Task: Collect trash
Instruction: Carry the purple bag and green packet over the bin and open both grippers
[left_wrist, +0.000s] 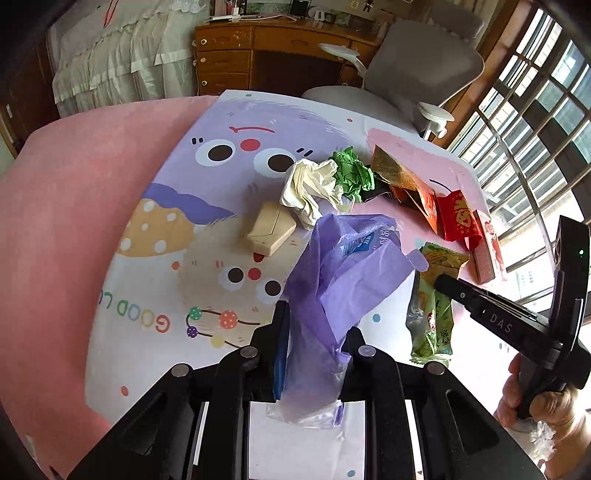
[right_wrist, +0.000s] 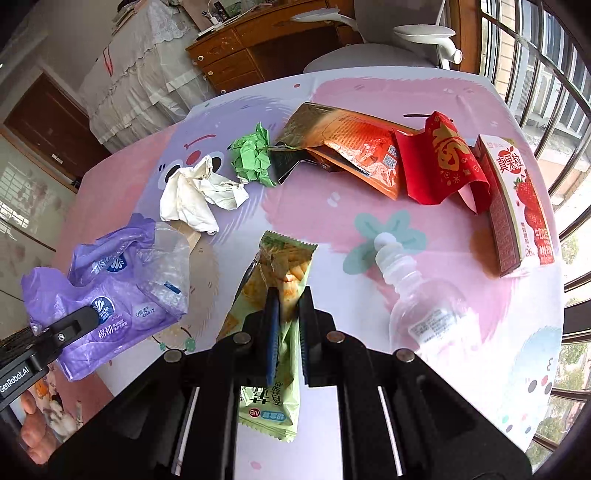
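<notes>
While the left tongs (left_wrist: 316, 343) pinch the purple tissue bag (left_wrist: 332, 280) upright as a ready sack, the right tongs (right_wrist: 288, 328) clamp the green snack wrapper (right_wrist: 275, 295) at the desk's (right_wrist: 332, 221) six o'clock edge, apparently to bag it.

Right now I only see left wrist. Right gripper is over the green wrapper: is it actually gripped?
Observer: Yes. On right wrist, the right gripper has its jaws closed on the green snack wrapper.
Operator: Anything beside it I'm missing?
Observer: A clear plastic bottle lies on its side just right of the wrapper, white cap pointing away.
Operator: That box at far right?
Observer: A drink carton with strawberries printed on it, next to the red envelope.
</notes>
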